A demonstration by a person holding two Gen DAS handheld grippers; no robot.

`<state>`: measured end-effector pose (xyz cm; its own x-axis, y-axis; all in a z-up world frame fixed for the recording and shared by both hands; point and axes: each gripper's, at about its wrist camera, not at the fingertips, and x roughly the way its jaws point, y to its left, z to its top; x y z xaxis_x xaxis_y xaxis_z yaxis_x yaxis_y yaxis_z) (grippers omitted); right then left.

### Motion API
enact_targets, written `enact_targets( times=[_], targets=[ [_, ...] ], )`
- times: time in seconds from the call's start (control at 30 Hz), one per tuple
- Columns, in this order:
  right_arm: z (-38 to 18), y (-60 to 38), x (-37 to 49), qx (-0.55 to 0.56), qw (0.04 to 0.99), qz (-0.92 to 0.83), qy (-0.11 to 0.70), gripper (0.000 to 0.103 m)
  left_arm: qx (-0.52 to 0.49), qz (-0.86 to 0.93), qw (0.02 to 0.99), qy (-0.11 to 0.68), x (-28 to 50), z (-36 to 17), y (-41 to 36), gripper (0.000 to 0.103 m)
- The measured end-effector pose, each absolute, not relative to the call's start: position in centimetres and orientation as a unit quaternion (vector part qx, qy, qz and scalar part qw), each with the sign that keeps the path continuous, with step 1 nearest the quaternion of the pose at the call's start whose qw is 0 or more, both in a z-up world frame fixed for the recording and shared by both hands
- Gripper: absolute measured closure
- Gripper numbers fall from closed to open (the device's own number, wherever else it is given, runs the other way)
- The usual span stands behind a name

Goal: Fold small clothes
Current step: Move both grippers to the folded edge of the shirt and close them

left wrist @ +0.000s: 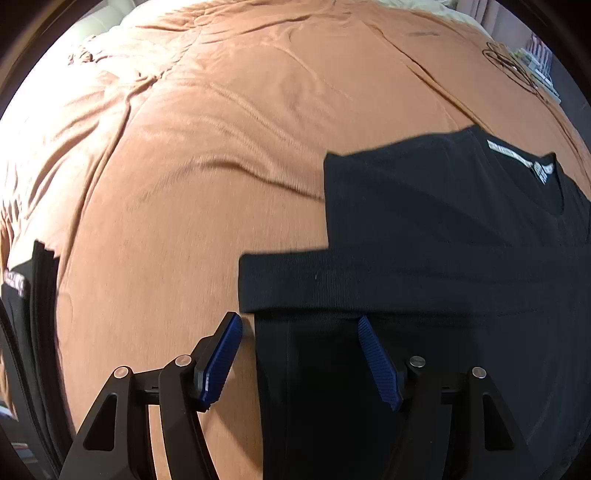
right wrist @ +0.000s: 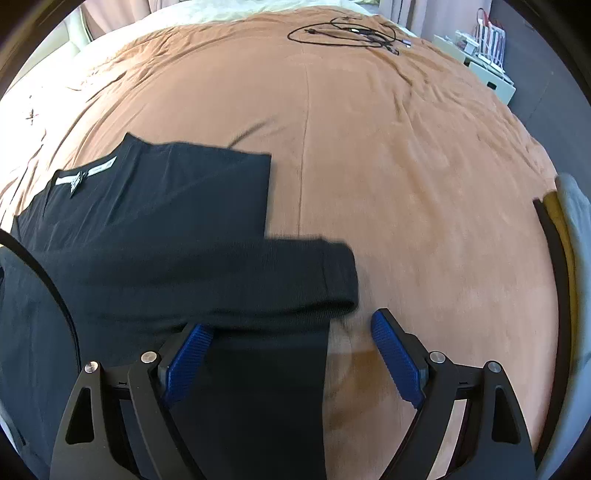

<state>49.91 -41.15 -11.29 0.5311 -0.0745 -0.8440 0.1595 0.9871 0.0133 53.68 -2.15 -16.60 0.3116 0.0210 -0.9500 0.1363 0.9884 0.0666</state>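
Orange-brown bedcover point(left wrist: 207, 155) is spreading wide over the bed, and most of it is lying bare: a broad wrinkled stretch beyond and to the left of the shirt in the left wrist view, and an open stretch beyond and to the right of it in the right wrist view. One black shirt point(left wrist: 424, 206) is lying flat near the bed's near edge, its collar with a white label point(right wrist: 86, 173) pointing away. One sleeve point(left wrist: 332, 284) is lying folded across the body, its cuff end reaching past the body's side edge onto the cover.

The left tool point(left wrist: 300, 326) is hanging with its two blue pads apart, straddling the shirt's left side edge just below the folded sleeve: one pad is over the cover, the other over the black cloth. Nothing is being clamped.

The right tool point(right wrist: 291, 325) is also standing wide apart, straddling the shirt's right side edge; its left pad is partly tucked under the sleeve, its right pad over bare cover.

A tangle of black cables point(right wrist: 351, 31) is lying at the far side. Other dark cloth point(left wrist: 33, 295) is sitting at the left rim of the left view.
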Motion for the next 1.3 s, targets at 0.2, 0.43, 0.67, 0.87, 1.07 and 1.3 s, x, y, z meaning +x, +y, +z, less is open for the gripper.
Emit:
enact_targets(
  times=[0.2, 0.43, 0.67, 0.87, 1.07, 1.3],
  targets=[
    [-11.3, -41.6, 51.9, 0.052, 0.88, -0.074, 0.466, 0.021, 0.059, -0.028, 0.817, 0.574, 55.9, -17.0, -2.3, 0.029],
    [-11.3, -42.2, 56.1, 0.074, 0.885, -0.104, 0.447, 0.022, 0.025, -0.012, 0.832, 0.555, 59.2, -16.8, -2.4, 0.029],
    [-9.1, -43.3, 55.1, 0.106, 0.897, -0.096, 0.418, 0.028, -0.001, -0.017, 0.85, 0.526, 59.7, -13.6, -1.4, 0.035],
    [-9.6, -44.5, 51.7, 0.119, 0.899, -0.051, 0.419, 0.048, -0.03, -0.034, 0.852, 0.522, 58.0, -12.7, 0.5, 0.043],
    [-12.0, -46.3, 51.6, 0.139, 0.885, -0.026, 0.443, 0.062, -0.048, -0.038, 0.838, 0.542, 57.9, -14.6, 1.2, 0.046],
    [-13.2, -47.6, 53.8, 0.167, 0.881, -0.004, 0.442, 0.078, -0.022, -0.033, 0.838, 0.544, 57.7, -16.7, -0.1, 0.067]
  ],
)
